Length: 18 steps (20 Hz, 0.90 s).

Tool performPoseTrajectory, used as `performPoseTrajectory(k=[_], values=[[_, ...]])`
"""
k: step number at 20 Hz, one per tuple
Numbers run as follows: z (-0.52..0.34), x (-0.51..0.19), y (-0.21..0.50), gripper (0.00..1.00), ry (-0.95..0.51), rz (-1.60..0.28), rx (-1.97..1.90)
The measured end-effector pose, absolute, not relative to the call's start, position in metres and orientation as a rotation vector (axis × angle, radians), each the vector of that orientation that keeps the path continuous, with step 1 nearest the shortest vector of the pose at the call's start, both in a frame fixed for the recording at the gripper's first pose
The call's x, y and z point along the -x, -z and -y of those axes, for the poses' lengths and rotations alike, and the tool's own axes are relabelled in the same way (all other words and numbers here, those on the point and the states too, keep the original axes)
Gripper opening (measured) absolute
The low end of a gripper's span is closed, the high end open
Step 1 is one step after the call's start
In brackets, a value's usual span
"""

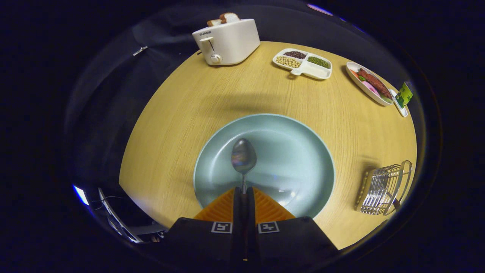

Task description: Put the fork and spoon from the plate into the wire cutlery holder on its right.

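Pale teal plate (pixel 288 151) sits on the round wooden desk (pixel 189 113), and that's my anchor for everything else. Hand-held gripper (pixel 244 191) has its fingers pinched nearly together on the handle of the spoon (pixel 243 155), so it's gripping the spoon. The bowl of the spoon points away from the fingers and sits over the middle of the plate, can't tell if it's lifted off or touching. Fingertips are over the plate's near rim.

Wire holder (pixel 384 185) is off to the plate's right, apart from it, near the desk edge. Something thin looks to be poking out of it at the bottom, too small to say what.

Beyond the plate, at the far side of the desk, a white toaster (pixel 226 41) with bread (pixel 224 18) sticking out. Right of that, a divided dish (pixel 303 63) with beans in its sections, and further right an oval dish (pixel 369 85) with food on it.
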State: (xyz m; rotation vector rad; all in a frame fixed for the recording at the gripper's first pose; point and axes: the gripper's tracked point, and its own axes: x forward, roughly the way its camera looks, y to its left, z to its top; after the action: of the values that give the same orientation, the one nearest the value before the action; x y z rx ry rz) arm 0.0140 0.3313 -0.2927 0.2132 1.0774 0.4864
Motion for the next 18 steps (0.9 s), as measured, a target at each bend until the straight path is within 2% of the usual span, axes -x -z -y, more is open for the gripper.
performPoseTrajectory(k=[8, 12, 18], values=[[-0.282, -0.022, 0.269, 0.08, -0.427, -1.046, -0.293], [-0.26, -0.016, 0.238, 0.08, -0.455, -1.02, -0.31], [-0.148, 0.0, 0.202, 0.08, -0.463, -1.062, -0.167]])
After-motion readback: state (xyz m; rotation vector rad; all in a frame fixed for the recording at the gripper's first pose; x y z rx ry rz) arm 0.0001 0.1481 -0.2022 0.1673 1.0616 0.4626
